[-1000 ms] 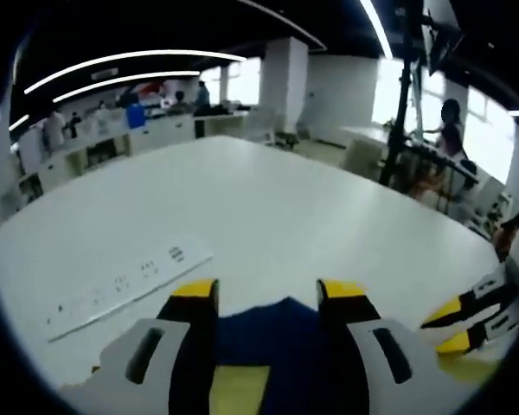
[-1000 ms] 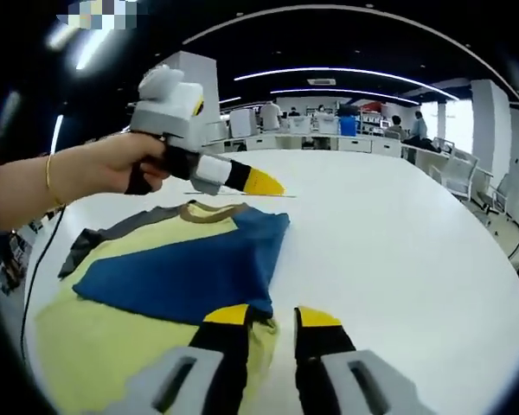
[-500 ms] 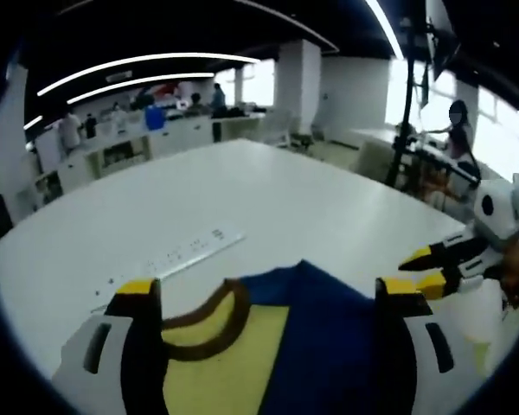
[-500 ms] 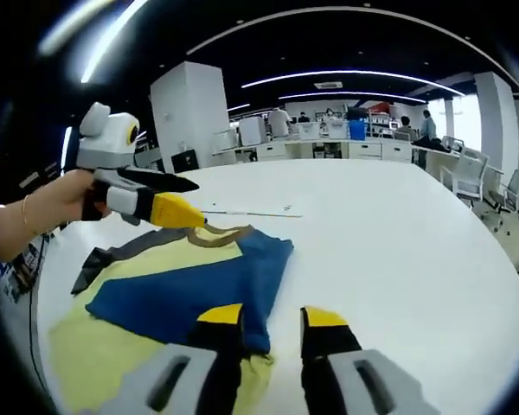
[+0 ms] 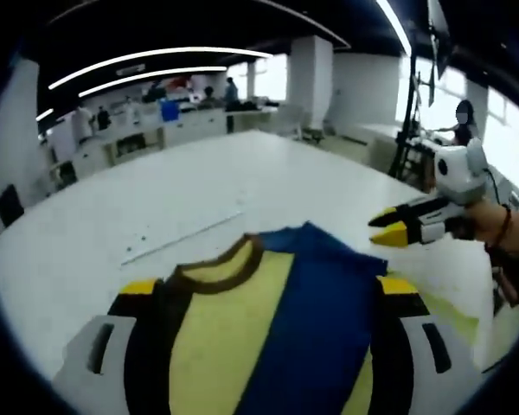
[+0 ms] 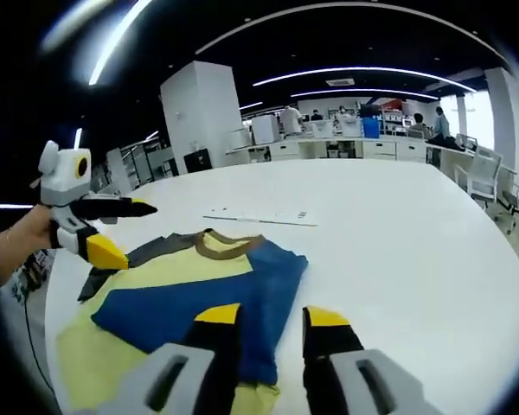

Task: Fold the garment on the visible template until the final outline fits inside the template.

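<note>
The garment lies flat on the white table. It is yellow with a brown collar, a grey sleeve and a blue part folded across it. My right gripper hovers over the blue edge, open, with nothing between its jaws. My left gripper, held in a hand, is at the garment's left side with its jaws spread. In the left gripper view the garment lies between the wide-open jaws of my left gripper, and my right gripper hangs off the blue corner.
A thin white marked strip lies on the table beyond the collar; in the left gripper view the strip is on the left. Desks, chairs and people stand far behind. A black stand rises at the right.
My left gripper's jaws have opened wide and it has drawn back from the collar toward the garment's left side. The right gripper has stayed over the blue edge, its jaws a little wider.
</note>
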A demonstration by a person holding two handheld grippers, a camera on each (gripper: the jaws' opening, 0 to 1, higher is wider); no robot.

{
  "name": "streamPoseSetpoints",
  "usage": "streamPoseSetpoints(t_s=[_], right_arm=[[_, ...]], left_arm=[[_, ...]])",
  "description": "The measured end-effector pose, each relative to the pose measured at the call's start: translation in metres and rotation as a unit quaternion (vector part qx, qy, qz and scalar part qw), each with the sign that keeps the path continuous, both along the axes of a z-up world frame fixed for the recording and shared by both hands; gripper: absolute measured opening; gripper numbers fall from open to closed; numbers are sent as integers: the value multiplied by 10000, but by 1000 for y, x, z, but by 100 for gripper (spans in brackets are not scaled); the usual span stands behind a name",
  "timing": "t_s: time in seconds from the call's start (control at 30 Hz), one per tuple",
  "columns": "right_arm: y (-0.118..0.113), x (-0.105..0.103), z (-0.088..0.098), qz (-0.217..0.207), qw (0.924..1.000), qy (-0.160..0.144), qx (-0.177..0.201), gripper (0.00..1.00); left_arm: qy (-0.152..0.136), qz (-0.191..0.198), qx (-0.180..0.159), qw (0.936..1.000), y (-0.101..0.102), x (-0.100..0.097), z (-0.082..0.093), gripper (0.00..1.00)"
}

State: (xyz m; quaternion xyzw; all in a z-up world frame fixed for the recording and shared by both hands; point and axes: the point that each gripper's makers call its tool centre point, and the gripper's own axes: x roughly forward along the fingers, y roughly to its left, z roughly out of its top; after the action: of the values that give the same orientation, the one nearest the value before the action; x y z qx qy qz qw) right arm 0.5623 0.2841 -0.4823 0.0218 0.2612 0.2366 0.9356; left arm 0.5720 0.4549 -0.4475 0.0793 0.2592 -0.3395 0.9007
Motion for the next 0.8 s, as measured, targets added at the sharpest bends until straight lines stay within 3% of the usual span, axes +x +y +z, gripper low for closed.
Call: streamPoseSetpoints(t_s=[0.3, 0.57, 0.8], right_arm=[[3, 13, -5, 118, 9998, 75, -132, 24], [12, 30, -7, 223, 9994, 33, -260, 20], [21, 47, -15, 350, 9987, 51, -367, 19]], left_arm=[[230, 362, 35, 9991, 37, -27, -18, 83], [254, 796, -45, 9965, 62, -46, -25, 70], [511, 1191, -140, 9915, 82, -66, -49, 62]])
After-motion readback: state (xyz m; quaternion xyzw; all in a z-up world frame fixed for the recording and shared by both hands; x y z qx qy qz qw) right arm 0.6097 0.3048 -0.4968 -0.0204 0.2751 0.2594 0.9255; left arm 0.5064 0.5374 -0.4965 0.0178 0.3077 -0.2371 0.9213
